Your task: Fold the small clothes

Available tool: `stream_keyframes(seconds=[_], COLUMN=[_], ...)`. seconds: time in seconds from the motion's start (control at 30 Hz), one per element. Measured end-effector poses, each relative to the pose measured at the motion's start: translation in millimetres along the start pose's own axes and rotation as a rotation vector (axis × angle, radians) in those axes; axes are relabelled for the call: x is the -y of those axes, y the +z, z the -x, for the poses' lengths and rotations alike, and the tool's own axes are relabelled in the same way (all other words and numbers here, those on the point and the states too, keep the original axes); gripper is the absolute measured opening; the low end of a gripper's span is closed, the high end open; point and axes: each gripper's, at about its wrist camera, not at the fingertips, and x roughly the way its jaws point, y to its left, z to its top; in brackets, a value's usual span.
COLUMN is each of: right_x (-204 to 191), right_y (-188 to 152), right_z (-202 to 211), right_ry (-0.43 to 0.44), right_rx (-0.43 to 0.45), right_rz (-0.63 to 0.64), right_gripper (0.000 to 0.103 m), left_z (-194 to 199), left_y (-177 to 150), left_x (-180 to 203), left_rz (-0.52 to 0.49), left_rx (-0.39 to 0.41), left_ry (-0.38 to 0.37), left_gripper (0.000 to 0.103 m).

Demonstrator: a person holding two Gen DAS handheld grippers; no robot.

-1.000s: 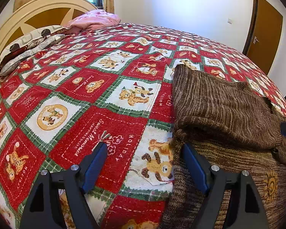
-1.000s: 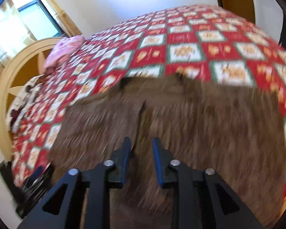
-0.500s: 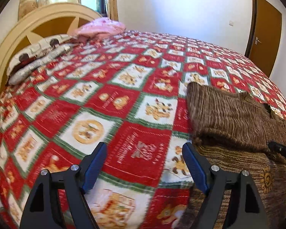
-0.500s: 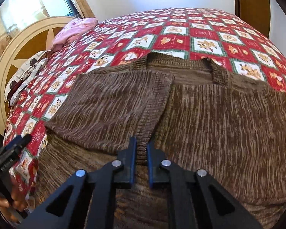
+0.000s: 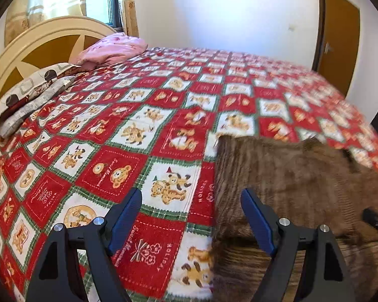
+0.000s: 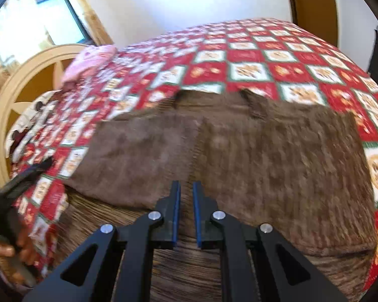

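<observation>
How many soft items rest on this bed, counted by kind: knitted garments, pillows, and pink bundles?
Knitted garments: 1, the brown sweater
Pillows: 2, a patterned pillow on a grey pillow
Pink bundles: 1, the pink bundle by the headboard
Total: 4, all on the red quilt

"HOLIDAY" stitched on red squares of bedspread (image 5: 163, 246); "Sweet Memories" script on others

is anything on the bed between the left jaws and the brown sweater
Nothing visible. The left gripper hangs open over the bare patterned bedspread, and the brown sweater lies right beside it; its edge runs between the jaws.
</observation>
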Motion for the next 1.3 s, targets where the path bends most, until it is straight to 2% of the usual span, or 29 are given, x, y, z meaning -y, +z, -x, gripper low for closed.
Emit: stream_keyframes(seconds=[0.1,0.17,0.23,0.33,0.47,0.53,0.6,0.63,0.67,0.77,0.87,1.03,1.17,1.3], right_x=[-18,-28,-30,-26,-21,-21,-18,-15,-13,-7,-7,-39,-96,-145], right_y=[1,-3,-10,-15,-12,-12,-14,-18,-21,-35,-56,-99,-141,-166], right_z=[-10,-22,-32,-32,-18,4,31,54,70,117,156,172,151,128], right_ry=[0.020,0.026,-0.002,-0.007,0.014,0.041,0.062,0.074,0.082,0.100,0.122,0.251,0.344,0.422], right_rx=[-0.009,-0.043,-0.082,-0.069,-0.088,-0.063,-0.028,0.000,0.025,0.080,0.088,0.016,-0.090,-0.152], right_rz=[0.052,0.098,0.118,0.113,0.069,0.071,0.069,0.068,0.068,0.090,0.128,0.220,0.362,0.477], right_gripper=[0.016,0.016,0.015,0.014,0.016,0.019,0.034,0.050,0.062,0.063,0.063,0.063,0.063,0.063], left_z=[-18,-17,-7,-2,11,28,51,63,74,109,136,162,180,192], left_y=[-18,-33,-45,-60,-63,-61,-61,-61,-63,-72,-86,-105,-123,-142], left_x=[-3,-11,-19,-27,-54,-60,-63,-64,-64,-66,-73,-87,-99,-114], left_rz=[-0.003,0.013,0.032,-0.005,0.056,0.053,0.011,-0.019,-0.048,-0.158,-0.209,-0.196,-0.185,-0.169], left_rx=[-0.094,-0.125,-0.104,-0.121,-0.122,-0.077,-0.018,0.009,0.032,0.083,0.078,0.033,0.043,0.052], left_ry=[-0.004,-0.011,-0.036,0.092,0.037,-0.005,-0.038,-0.056,-0.070,-0.125,-0.175,-0.171,-0.154,-0.137], left_gripper=[0.081,0.081,0.083,0.083,0.083,0.083,0.083,0.083,0.083,0.083,0.083,0.083,0.083,0.083])
